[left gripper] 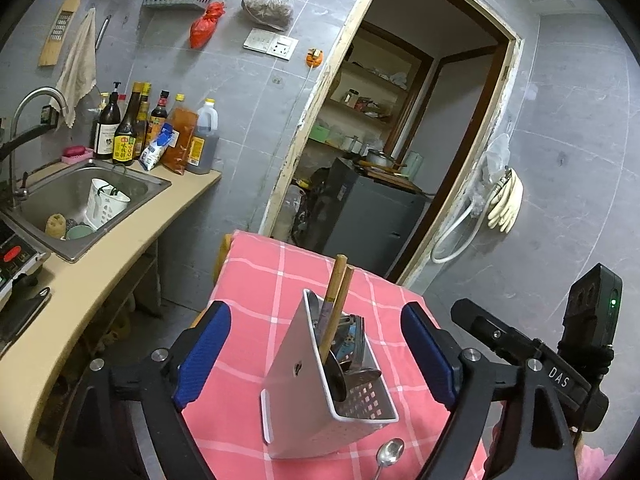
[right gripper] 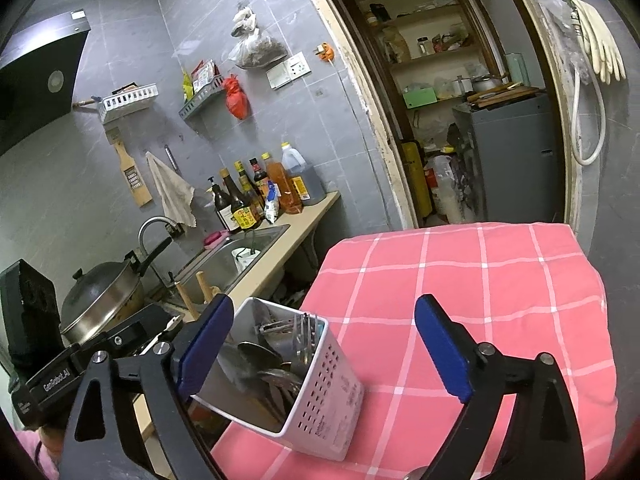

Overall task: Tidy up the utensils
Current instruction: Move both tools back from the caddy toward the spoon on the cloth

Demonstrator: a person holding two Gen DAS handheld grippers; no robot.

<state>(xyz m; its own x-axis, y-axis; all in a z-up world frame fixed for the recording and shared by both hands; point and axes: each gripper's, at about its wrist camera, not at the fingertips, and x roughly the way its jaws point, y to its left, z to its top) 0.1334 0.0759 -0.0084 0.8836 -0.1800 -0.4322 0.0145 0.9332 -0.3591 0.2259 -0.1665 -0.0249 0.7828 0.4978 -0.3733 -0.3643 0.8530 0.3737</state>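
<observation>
Grey-tiled kitchen walls close in a small table under a pink checked cloth (left gripper: 256,276), with a beige counter (left gripper: 120,236) and steel sink (left gripper: 68,196) at nine o'clock of it and an open doorway at twelve.

At the middle of the cloth stands a white perforated caddy (left gripper: 360,400), upright, packed with spoons, forks and two wooden handles (left gripper: 338,300) that rise above its rim. A loose spoon (left gripper: 390,451) lies on the cloth at six o'clock of the caddy, near the front edge.

Left gripper (left gripper: 316,356): its blue pads stand wide apart at either side of the caddy, touching nothing. Right gripper (right gripper: 324,352): jaws likewise wide apart; in its own view the caddy (right gripper: 320,396) sits near the left pad, and whether the pad touches it cannot be told.

Open cloth (right gripper: 500,300) lies clear from one to four o'clock of the caddy, out to the table's rounded far and right edges. On the caddy's other side the table edge and the gap to the counter are close.

Readable writing: "DAS" on the right gripper's body as seen from the left wrist, and "GenRobot.AI" on the left gripper's body as seen from the right. Bottle labels (left gripper: 123,148) on the counter are too small to read.
</observation>
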